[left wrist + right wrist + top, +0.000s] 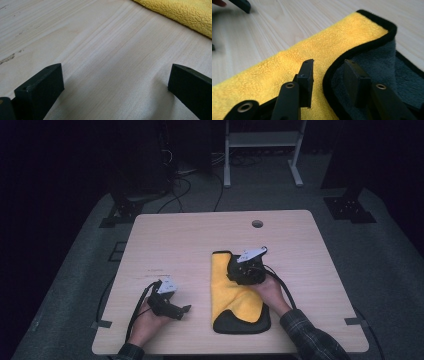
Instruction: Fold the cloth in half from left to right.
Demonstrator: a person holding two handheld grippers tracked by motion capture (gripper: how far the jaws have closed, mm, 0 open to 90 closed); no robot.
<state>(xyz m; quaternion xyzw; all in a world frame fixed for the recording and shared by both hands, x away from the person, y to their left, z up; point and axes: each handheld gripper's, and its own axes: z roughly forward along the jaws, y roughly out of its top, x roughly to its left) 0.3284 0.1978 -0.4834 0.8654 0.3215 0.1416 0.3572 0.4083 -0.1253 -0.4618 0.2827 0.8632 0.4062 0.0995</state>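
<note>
Our right gripper point(239, 268) sits over the far half of the cloth point(235, 297), which lies on the table point(190, 240) right of the middle, its long axis running away from us. The jaws stand partly spread, straddling the black-piped edge point(362, 47) where the yellow layer meets the grey one beneath; we judge they are not yet pinching it. Our left gripper point(115, 85) rests on bare wood with jaws spread wide, the cloth well off to its right. The cloth is fluffy, folded, yellow outside, dark grey inside.
</note>
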